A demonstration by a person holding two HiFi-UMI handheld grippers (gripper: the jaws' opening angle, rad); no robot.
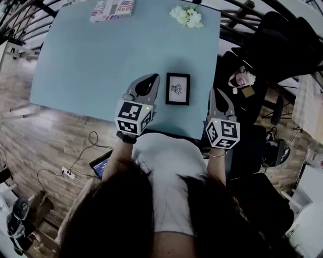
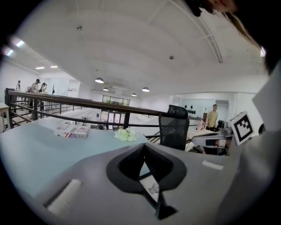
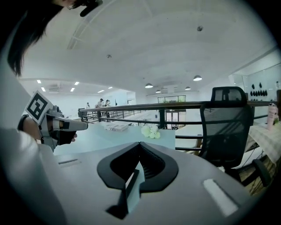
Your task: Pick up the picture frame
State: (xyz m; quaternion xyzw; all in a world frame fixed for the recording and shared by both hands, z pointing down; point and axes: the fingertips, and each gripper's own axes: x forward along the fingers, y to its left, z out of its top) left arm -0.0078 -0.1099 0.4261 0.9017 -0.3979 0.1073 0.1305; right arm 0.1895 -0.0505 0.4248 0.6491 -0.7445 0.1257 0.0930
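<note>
The picture frame [image 1: 177, 88], black with a white mat and a small print, lies flat on the light blue table [image 1: 101, 65] near its front edge. My left gripper [image 1: 154, 76] hovers just left of the frame, jaws shut and empty. My right gripper [image 1: 212, 91] is to the frame's right, at the table's right edge, also shut and empty. In the left gripper view, the frame [image 2: 152, 187] shows through the hole below the closed tips of the left gripper [image 2: 144, 144]. The right gripper [image 3: 139, 143] has an edge of the frame [image 3: 131, 182] under it.
A flag-printed box [image 1: 112, 9] and white flowers [image 1: 186, 15] sit at the table's far edge. A black office chair [image 1: 252, 75] stands off the right side. A metal railing [image 2: 66, 102] runs behind the table. Cables and a laptop [image 1: 101, 164] lie on the wooden floor.
</note>
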